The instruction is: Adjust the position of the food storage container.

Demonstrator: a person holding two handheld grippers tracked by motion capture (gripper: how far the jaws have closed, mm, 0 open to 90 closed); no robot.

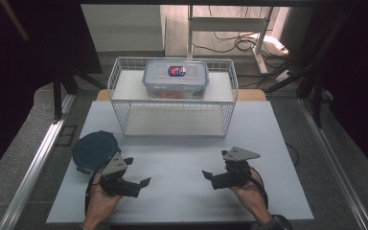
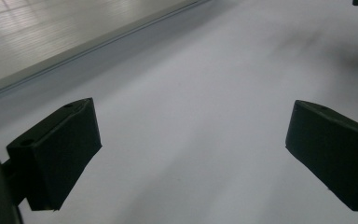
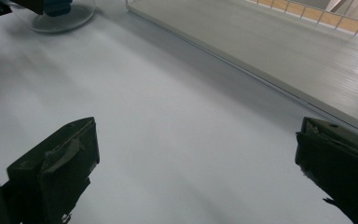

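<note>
Item: round dark-blue lidded container (image 1: 95, 151), left of white wire rack (image 1: 124, 91). Left gripper (image 1: 138, 173) beside it, right gripper (image 1: 210, 174): jaws wide, empty. Step: likely approach; next, close on container.

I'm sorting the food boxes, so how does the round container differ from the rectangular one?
The round container has a dark blue lid; the rectangular container has a clear lid with a sticker. The round one sits on the table by the left gripper; the rectangular one rests atop the wire rack. Both are lidded.
</note>
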